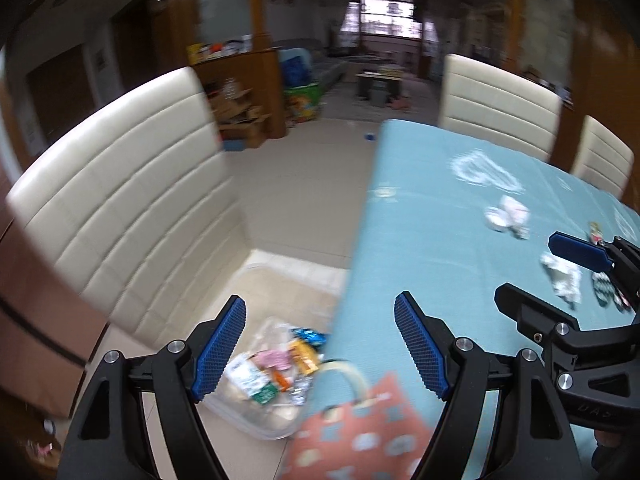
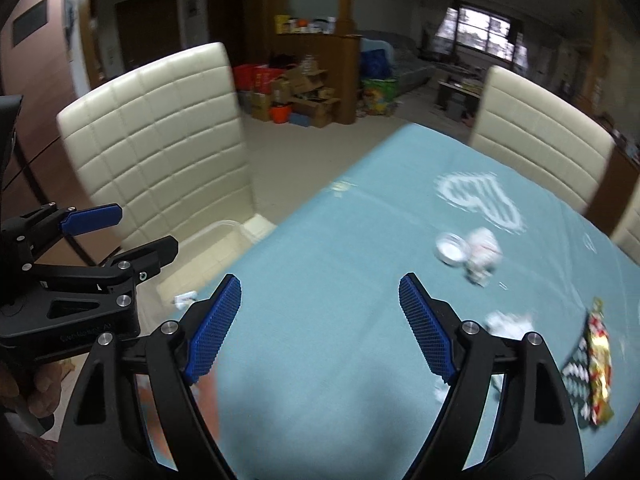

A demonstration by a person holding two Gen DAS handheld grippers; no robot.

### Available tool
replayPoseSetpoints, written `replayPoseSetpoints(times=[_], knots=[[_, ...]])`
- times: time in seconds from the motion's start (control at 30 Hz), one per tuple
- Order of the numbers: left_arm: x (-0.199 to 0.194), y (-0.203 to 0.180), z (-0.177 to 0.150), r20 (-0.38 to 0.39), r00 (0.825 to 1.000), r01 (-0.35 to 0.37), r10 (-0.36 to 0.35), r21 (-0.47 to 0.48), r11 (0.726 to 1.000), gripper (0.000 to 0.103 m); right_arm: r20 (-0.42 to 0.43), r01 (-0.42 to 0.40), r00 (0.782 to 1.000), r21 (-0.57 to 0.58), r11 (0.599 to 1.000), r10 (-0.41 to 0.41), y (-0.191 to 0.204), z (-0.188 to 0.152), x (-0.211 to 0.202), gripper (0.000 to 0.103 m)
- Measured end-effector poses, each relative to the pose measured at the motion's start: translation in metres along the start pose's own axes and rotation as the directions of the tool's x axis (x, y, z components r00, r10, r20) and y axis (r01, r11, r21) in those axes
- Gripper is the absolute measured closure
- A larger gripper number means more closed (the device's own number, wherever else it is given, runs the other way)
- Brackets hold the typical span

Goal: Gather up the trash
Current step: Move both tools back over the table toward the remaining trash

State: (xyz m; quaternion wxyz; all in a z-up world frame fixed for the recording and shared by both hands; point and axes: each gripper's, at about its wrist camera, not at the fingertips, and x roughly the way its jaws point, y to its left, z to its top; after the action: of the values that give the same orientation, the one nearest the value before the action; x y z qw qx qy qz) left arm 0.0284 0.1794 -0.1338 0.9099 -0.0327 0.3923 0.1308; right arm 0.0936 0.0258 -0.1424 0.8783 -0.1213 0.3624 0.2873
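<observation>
My left gripper (image 1: 320,344) is open and empty, hanging over the table's left edge above a clear plastic bin (image 1: 256,408) on the floor that holds several wrappers (image 1: 280,368). My right gripper (image 2: 320,328) is open and empty above the blue tablecloth (image 2: 340,280). On the table lie a small white cup with crumpled paper (image 2: 472,256), a crumpled white tissue (image 2: 510,322) and a colourful snack wrapper (image 2: 598,360). In the left wrist view the cup and paper (image 1: 506,218) and the tissue (image 1: 562,280) lie at right, beside the right gripper (image 1: 552,276).
Cream padded chairs stand at the table's left side (image 1: 120,200) and far end (image 1: 496,108). A pink patterned cloth (image 1: 360,436) lies at the near table edge. The left gripper (image 2: 116,232) shows at left in the right wrist view. Boxes and shelves (image 2: 304,92) stand beyond.
</observation>
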Motion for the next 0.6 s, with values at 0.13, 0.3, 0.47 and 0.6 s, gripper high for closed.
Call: replayPoseSetpoints(times=[0.13,0.3,0.47,0.6], knots=[[0.005,-0.050,0.007,-0.002,0.996,0.089,-0.089,0.090,0.992,0.028,-0.014,0.099,0.995,0.099,0.990,-0.098,-0.047,-0.021,-0.017,0.022],[0.011,-0.114,0.012,-0.026,0.981,0.196,-0.194,0.191,0.962,0.028,-0.055,0.216,0.976,0.208,0.954,-0.209,-0.102,-0.052,-0.037,0.022],[0.016,-0.172,0.013,-0.055,0.961,0.274,-0.270,0.272,0.922,0.028,-0.102,0.316,0.949,0.296,0.901,-0.300,-0.157,-0.081,-0.056,0.022],[0.024,-0.219,0.012,-0.088,0.945,0.326,-0.315,0.324,0.888,0.028,-0.141,0.382,0.924,0.333,0.862,-0.355,-0.200,-0.103,-0.067,0.022]])
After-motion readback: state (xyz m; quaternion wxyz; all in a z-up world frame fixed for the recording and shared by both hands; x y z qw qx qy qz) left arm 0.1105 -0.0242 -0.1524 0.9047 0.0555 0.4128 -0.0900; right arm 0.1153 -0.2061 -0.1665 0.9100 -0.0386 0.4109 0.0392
